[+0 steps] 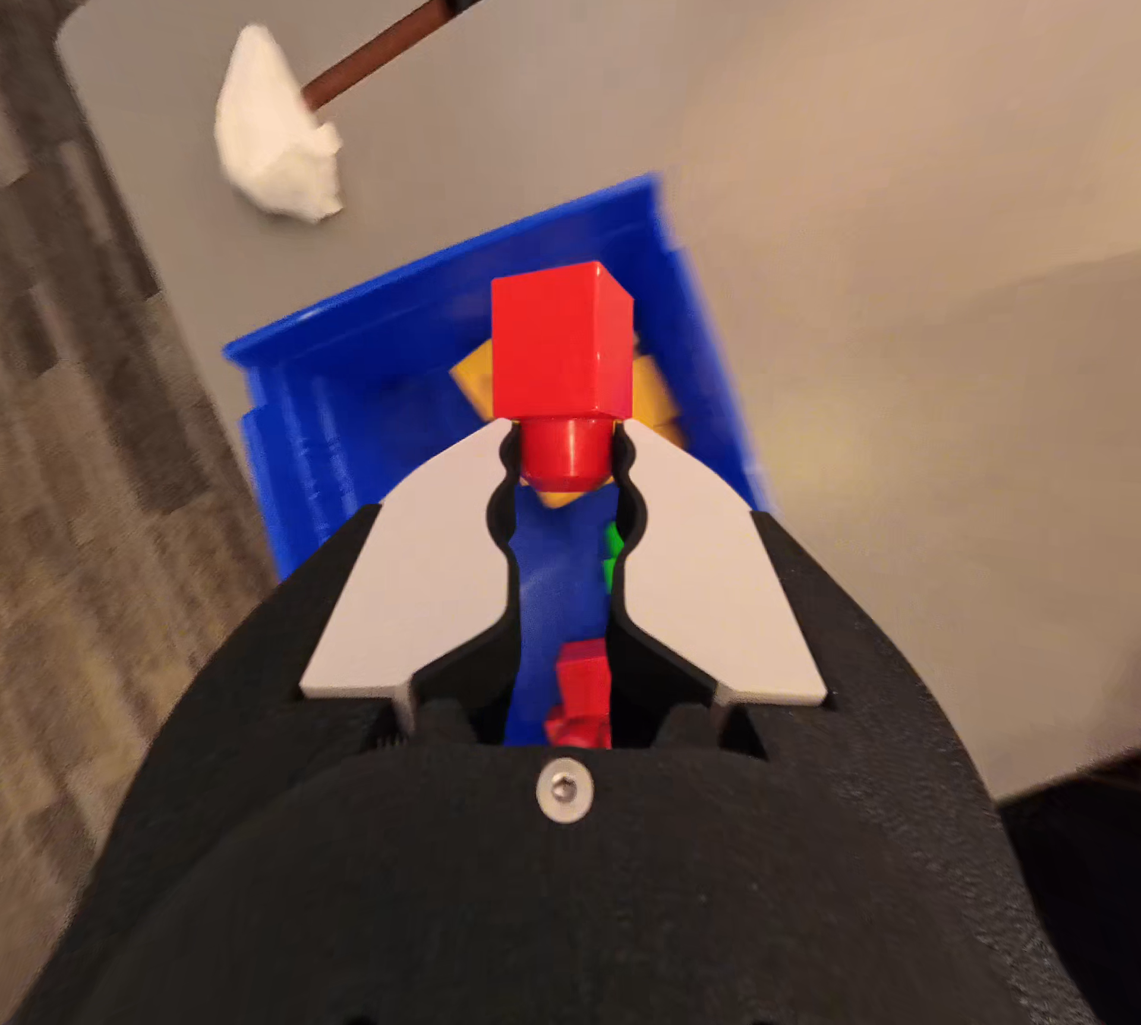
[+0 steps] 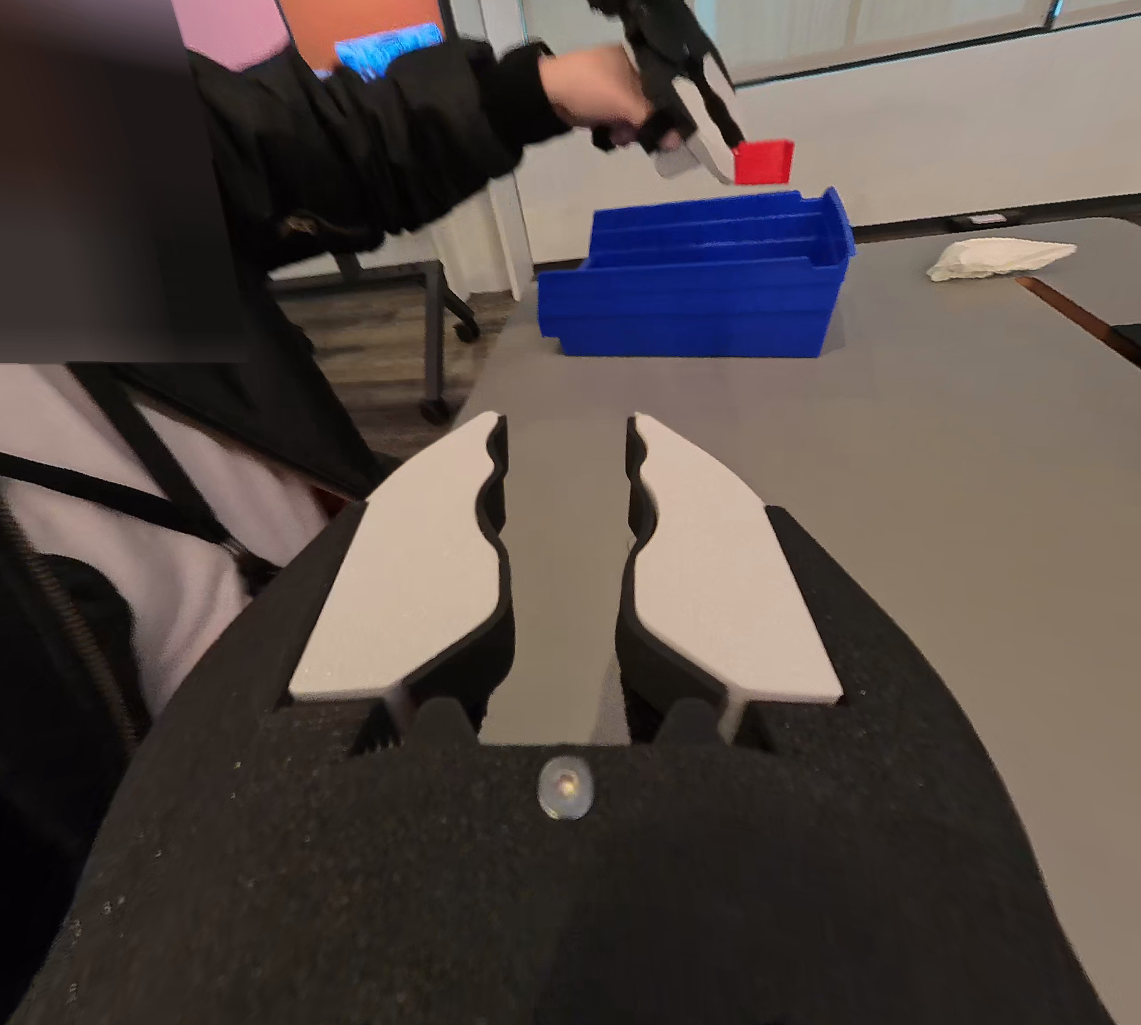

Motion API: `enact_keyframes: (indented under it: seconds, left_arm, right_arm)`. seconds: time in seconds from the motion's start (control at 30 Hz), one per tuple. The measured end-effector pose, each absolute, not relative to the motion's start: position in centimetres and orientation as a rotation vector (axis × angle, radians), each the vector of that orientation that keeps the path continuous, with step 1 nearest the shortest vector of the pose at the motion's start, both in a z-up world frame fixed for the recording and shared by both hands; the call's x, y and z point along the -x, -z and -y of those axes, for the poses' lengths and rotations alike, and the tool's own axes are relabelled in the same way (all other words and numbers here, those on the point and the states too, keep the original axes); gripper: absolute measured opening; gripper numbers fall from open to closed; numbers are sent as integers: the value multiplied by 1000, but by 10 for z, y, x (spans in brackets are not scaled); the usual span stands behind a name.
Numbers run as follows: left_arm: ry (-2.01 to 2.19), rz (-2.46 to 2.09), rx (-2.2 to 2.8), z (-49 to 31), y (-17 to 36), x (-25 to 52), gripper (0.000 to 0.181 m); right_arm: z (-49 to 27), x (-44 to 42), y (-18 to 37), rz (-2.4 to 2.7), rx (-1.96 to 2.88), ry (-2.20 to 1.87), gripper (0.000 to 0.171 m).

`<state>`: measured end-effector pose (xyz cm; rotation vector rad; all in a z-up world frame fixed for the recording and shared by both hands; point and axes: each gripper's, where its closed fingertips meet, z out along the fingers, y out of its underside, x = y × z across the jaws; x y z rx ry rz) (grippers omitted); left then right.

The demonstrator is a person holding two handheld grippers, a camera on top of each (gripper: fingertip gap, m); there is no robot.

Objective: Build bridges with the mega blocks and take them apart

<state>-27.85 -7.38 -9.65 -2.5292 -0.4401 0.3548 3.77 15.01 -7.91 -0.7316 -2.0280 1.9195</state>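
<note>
Tabletop: big grey surface, carries pretty much everything I'm seeing here.
Blue bin: sits near the tabletop's far left edge in my right wrist view. Looking down from the left wrist, I can make out yellow, green and red blocks inside it, kinda blurry.
White crumpled thing: tissue or cloth, can't tell. It's toward a far corner of the tabletop, well apart from the bin.
My right gripper: parted with nothing between the fingers, hanging low over the near part of the tabletop.
My left gripper: fingertips clamped on the round stud of the red block, up in the air over the bin.
Red block: single-stud mega block, body sticking out past the fingertips, above the bin and not touching it.
</note>
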Motion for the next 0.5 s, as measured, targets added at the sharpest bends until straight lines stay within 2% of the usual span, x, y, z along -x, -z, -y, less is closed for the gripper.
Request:
enact_keyframes:
  seconds: [0.1, 0.5]
  left_arm:
    - [-174, 299, 2584, 36, 91, 224, 29]
    - [322, -26, 2836, -101, 148, 70, 29]
  right_arm:
    - [-152, -26, 91, 2041, 687, -1703, 39]
    - [-134, 23, 117, 2100, 237, -709, 45]
